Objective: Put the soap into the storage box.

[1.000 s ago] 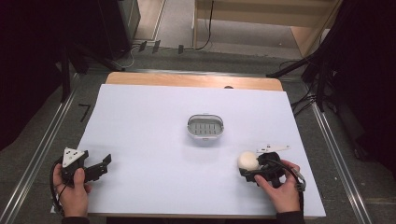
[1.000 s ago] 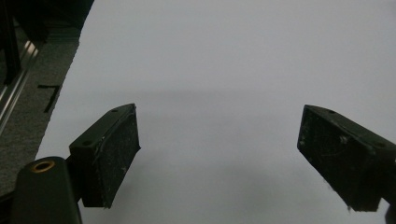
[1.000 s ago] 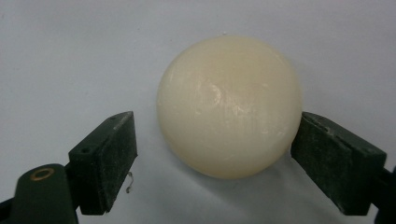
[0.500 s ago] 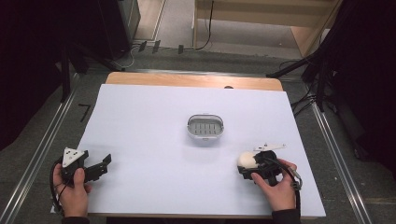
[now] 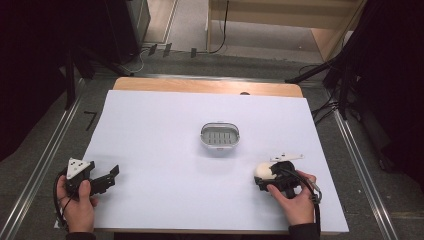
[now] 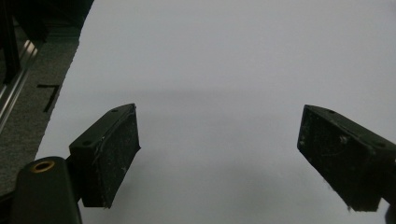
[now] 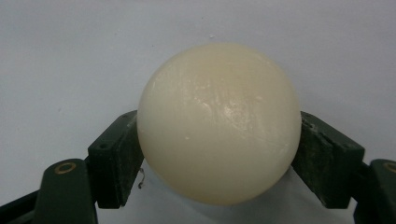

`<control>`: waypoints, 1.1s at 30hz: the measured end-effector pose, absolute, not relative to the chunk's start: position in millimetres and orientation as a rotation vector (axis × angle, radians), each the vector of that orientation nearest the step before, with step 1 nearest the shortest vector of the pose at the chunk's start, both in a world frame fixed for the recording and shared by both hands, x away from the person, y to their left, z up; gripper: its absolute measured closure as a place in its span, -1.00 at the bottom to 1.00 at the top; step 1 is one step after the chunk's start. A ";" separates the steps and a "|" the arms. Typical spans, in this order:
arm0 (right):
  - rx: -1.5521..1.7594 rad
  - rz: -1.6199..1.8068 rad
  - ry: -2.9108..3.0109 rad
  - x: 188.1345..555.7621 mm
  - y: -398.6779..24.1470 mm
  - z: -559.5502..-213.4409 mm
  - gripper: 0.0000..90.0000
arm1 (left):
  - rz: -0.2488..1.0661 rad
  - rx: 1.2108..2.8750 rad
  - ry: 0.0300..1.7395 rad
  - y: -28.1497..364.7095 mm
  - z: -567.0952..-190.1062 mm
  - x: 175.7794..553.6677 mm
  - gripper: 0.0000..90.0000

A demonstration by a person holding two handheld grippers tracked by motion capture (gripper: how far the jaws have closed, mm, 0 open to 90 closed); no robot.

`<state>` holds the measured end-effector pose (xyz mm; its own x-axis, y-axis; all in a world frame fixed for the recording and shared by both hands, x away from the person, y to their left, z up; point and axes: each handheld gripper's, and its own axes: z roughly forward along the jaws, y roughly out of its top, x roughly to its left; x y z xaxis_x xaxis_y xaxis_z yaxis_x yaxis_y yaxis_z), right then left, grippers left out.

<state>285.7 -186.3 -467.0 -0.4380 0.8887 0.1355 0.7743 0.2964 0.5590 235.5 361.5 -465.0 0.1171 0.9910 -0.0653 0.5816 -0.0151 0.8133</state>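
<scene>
Right gripper (image 5: 264, 175) drifted nearer tabletop's (image 5: 165, 130) front edge, fingers clenched on cream soap ball (image 7: 218, 122); soap dish (image 5: 219, 136) next. Left gripper (image 5: 107, 177) unmoved, fingers spread, empty.

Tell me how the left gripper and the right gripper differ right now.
The left gripper has its jaws spread wide with bare white table between them; the right gripper is closed on a cream soap bar. The left sits at the table's near left edge, the right nearer the grey soap dish. Both have black jaws and are hand-held.
</scene>
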 end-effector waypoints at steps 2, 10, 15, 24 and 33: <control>1.537 0.838 2.359 285.6 -185.4 -467.1 -0.47 | 0.728 1.684 1.549 361.5 -465.0 235.5 -0.69; 1.534 0.842 2.357 284.9 -185.3 -466.6 -0.45 | 0.728 1.683 1.549 361.5 -465.0 235.6 -0.69; 1.535 0.875 2.337 283.9 -186.6 -463.7 -0.44 | 0.726 1.683 1.550 361.5 -465.0 235.6 -0.69; 1.518 0.867 2.356 283.4 -184.0 -463.2 -0.44 | 0.727 1.683 1.549 361.7 -465.0 235.5 -0.69; 1.514 0.824 2.347 283.4 -178.3 -466.1 -0.45 | 0.727 1.683 1.549 361.6 -465.0 235.6 -0.69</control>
